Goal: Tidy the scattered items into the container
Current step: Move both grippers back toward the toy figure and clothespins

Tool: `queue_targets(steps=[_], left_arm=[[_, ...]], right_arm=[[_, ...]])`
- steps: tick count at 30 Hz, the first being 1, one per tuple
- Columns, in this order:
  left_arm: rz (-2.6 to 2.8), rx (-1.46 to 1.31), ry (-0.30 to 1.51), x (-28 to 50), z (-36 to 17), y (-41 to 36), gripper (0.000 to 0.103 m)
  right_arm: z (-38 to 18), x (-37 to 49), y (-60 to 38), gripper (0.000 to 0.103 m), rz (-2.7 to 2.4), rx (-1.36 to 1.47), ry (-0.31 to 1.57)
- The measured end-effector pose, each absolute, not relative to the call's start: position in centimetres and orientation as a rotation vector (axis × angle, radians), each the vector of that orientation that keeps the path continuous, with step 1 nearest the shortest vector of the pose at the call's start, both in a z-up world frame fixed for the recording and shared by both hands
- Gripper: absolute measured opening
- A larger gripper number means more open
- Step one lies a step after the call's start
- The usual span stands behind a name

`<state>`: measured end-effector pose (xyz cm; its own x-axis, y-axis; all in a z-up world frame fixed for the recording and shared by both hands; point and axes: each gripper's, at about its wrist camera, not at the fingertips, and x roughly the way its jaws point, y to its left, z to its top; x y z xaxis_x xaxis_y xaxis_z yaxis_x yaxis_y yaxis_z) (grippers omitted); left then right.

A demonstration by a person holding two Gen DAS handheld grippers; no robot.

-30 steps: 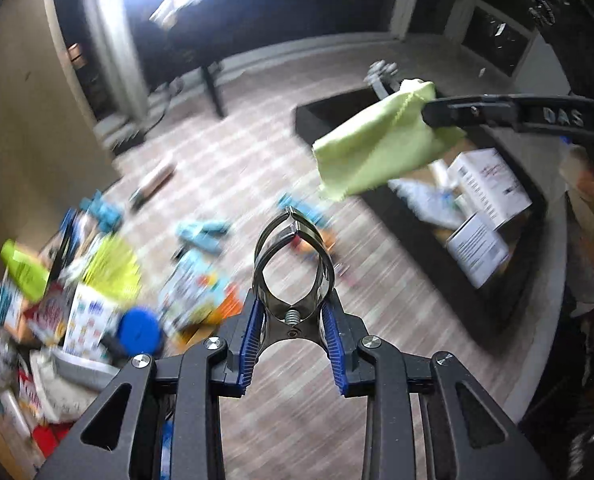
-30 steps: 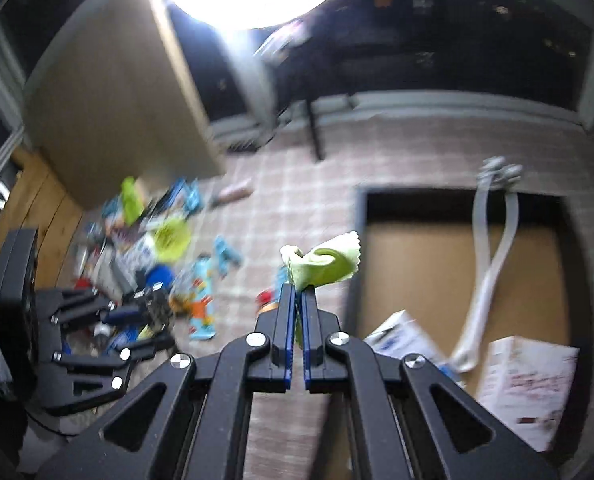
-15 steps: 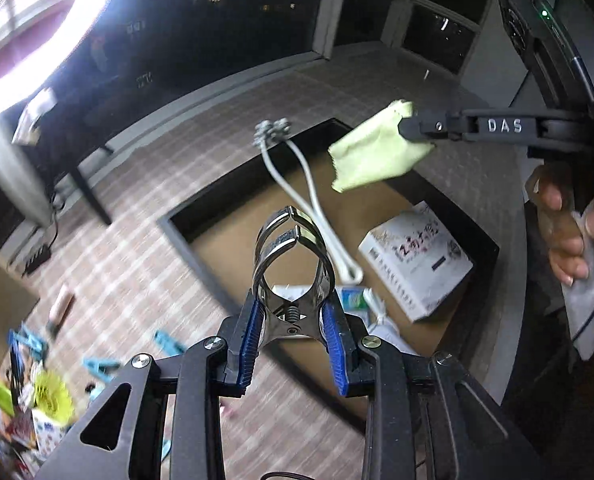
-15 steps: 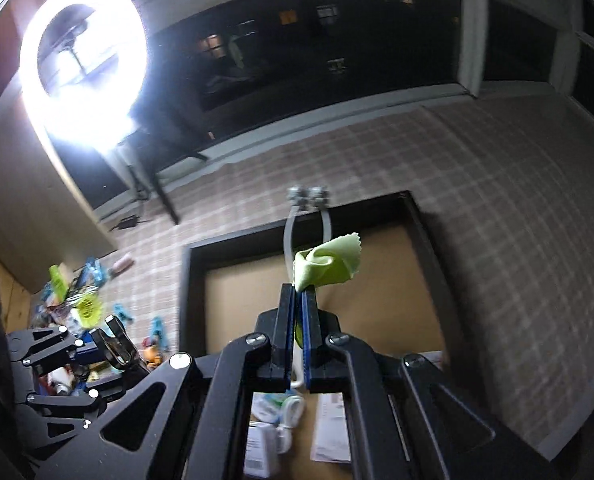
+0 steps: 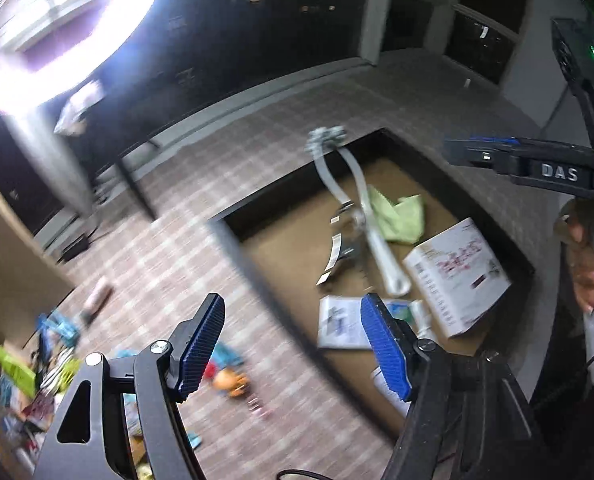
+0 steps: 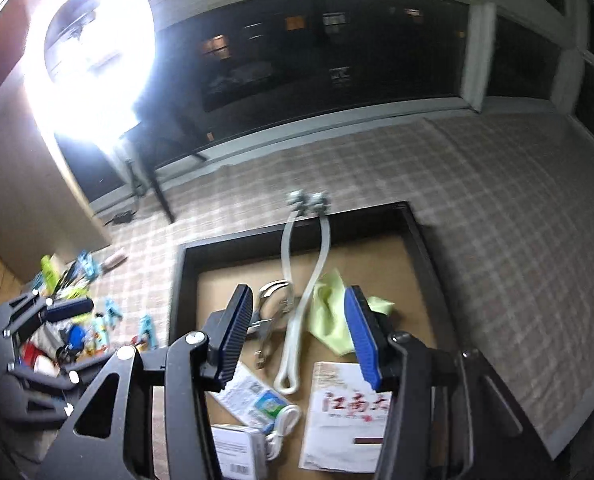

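hovering over the container (image 6: 185, 264), both left gripper (image 5: 293, 344) and right gripper (image 6: 297, 336) just spread apart, nothing held; green cloth (image 6: 329, 316) and metal clip (image 6: 271, 312) lie inside, beyond the right fingers.

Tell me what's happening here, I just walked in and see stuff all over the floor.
A person with a gripper in each hand is tidying floor clutter into a black tray. Both the left gripper and right gripper have just been opening, with nothing between their pads. A green cloth and metal clip lie inside.

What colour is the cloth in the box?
Light green cloth; right wrist view shows it best.
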<state>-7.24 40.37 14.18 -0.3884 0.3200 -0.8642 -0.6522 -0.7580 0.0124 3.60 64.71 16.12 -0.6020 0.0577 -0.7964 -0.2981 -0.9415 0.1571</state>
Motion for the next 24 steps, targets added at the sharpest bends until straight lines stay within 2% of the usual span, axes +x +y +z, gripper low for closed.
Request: queue_targets(steps=[9,13,24], left_arm=[[2.302,-1.428,0.315,-10.1,12.7,27.9,0.066],[2.316,-1.500,0.261,-10.0,11.4,24.5,0.059],[2.226,-1.697,0.091,-7.4,5.1,23.4,0.050]], right_arm=[[14.6,1.2,58.6,0.047,2.724,-1.427,0.358],[13.9,0.2,54.9,0.046,2.775,-1.515,0.322],[8.6,-5.0,46.9,0.045,2.728,-1.839,0.300]])
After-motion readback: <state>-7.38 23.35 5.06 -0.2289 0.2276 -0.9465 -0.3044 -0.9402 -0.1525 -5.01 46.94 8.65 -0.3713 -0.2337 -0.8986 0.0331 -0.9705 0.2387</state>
